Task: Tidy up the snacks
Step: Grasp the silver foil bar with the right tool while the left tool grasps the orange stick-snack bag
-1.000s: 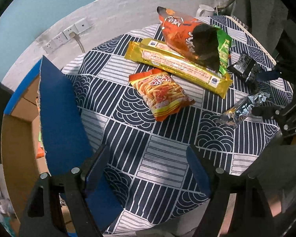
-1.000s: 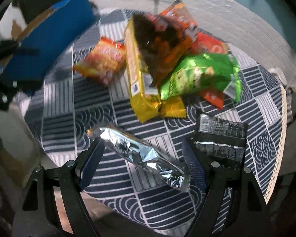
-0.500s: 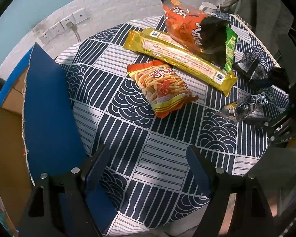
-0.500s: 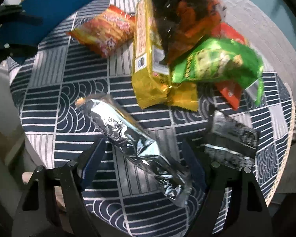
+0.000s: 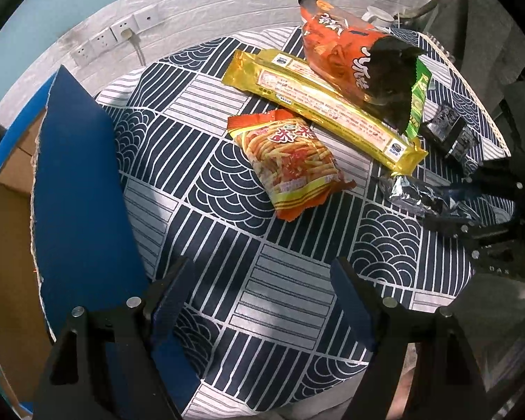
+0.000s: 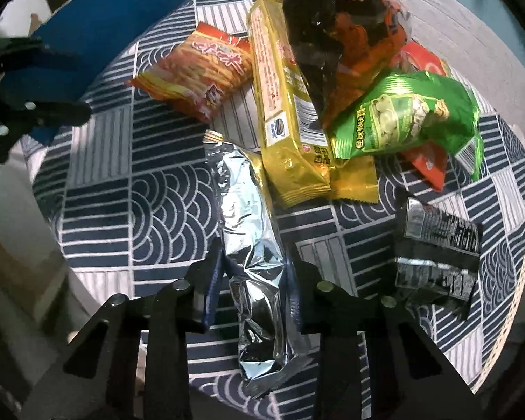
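My right gripper is shut on a long silver foil packet, gripping it near its lower half; the same packet and gripper show at the right of the left wrist view. My left gripper is open and empty above the patterned tablecloth. On the table lie a red-yellow snack bag, a long gold packet, a big orange bag, a green bag and a black packet.
A cardboard box with a blue flap stands at the table's left edge. Wall sockets sit on the white wall behind. A white cup is at the far edge.
My right gripper has closed on the silver packet, which now lies lengthwise between the fingers. The left gripper has shifted a little closer to the table; its fingers stay apart.
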### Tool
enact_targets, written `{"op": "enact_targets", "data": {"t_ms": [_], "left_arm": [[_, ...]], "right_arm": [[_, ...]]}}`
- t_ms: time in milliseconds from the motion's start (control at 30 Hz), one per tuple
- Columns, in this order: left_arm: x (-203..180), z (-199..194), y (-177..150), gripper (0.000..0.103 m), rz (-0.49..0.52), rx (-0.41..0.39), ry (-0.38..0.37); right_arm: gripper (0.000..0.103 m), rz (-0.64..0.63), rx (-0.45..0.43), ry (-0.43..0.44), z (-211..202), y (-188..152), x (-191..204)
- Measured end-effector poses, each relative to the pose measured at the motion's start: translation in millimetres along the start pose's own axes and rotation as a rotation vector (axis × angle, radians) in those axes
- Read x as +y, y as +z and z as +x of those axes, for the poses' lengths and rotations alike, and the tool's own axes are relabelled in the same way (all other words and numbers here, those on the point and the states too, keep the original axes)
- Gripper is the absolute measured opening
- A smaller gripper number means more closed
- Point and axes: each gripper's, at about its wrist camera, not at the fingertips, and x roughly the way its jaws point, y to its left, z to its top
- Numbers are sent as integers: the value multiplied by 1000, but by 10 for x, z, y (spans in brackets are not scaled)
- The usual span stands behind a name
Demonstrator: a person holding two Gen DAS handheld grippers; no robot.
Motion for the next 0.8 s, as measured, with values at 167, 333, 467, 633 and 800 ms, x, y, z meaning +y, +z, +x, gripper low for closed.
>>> {"op": "enact_targets", "data": {"t_ms": [167, 333, 467, 633, 800], "left_arm": [[10, 14, 60, 81, -23, 1, -15], [9, 68, 171, 81, -71, 9, -39], [-3, 128, 298, 81, -113, 14, -44], [-47, 213, 460, 82, -150, 16, -32], [-62, 320, 605, 82, -179, 17, -1]], "right_arm": [[31, 69, -7, 4, -108, -35, 8], [31, 141, -51, -7, -310, -114, -40], [31, 226, -116, -36, -488, -160, -238], [31, 337, -193, -83, -686, -244, -454], [31, 438, -241, -112, -858, -388, -864]]}}
